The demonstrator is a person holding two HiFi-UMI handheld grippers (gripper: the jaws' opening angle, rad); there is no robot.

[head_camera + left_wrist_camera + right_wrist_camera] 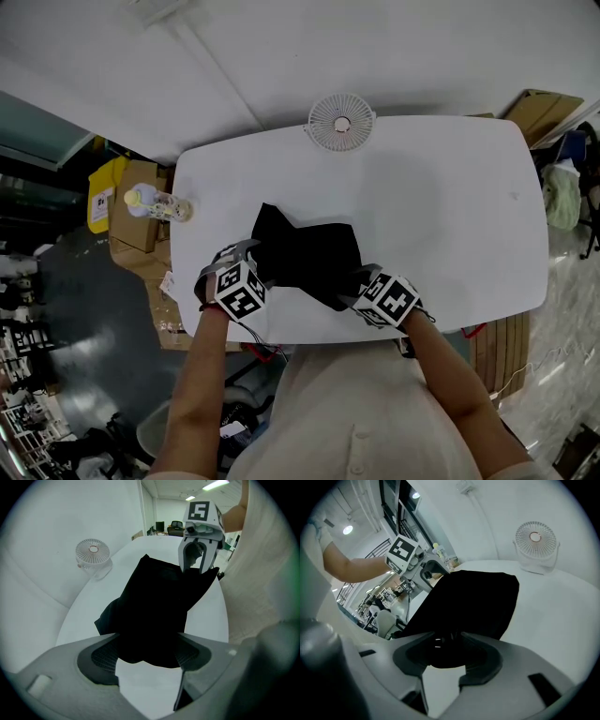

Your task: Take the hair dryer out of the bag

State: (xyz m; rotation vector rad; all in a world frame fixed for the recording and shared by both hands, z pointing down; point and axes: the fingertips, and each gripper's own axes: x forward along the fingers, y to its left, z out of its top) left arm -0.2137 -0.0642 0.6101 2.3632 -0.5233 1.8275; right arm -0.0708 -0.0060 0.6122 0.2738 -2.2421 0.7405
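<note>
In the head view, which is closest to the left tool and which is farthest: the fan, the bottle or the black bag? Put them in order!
1. Black bag: right at the left tool, near the front of the table.
2. Bottle: just past the table's left side.
3. Fan: at the table's far edge.

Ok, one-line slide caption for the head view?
Head view: black fabric bag on white table; left claw grips its near-left edge, right claw sits at its near-right corner.

Bag (305, 253) on table (450, 216) near front edge, fan (341, 122) behind it at far edge, bottle (155, 204) left
</note>
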